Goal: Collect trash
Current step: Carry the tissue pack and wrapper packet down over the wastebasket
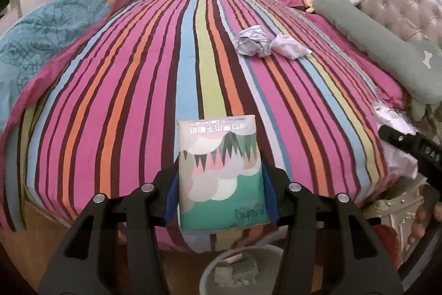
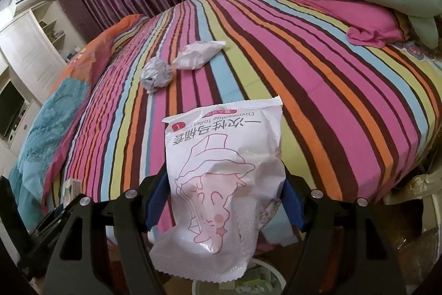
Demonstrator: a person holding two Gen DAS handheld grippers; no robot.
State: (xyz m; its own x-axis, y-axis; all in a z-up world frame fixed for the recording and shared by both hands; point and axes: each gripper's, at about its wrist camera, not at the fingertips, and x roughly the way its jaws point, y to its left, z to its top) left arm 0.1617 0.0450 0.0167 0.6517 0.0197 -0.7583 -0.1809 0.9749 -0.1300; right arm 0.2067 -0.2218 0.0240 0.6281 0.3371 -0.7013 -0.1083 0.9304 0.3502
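The left hand-held gripper (image 1: 219, 195) clamps a tissue pack (image 1: 219, 173), long axis toward twelve o'clock. The right hand-held gripper (image 2: 221, 201) clamps a white wrapper (image 2: 223, 184). The bin (image 1: 243, 270) lies at six o'clock, just under both, so either load looks ready to drop.

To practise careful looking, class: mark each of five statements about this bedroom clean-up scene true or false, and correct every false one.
1. The left gripper grips a green tissue pack. True.
2. The right gripper is empty. False: it holds a white printed packet.
3. Two crumpled pieces, a grey wad and a white wrapper, lie on the striped bedcover. True.
4. The bedcover is plain white. False: it has many coloured stripes.
5. A bin shows below the left gripper, with things already in it. True.
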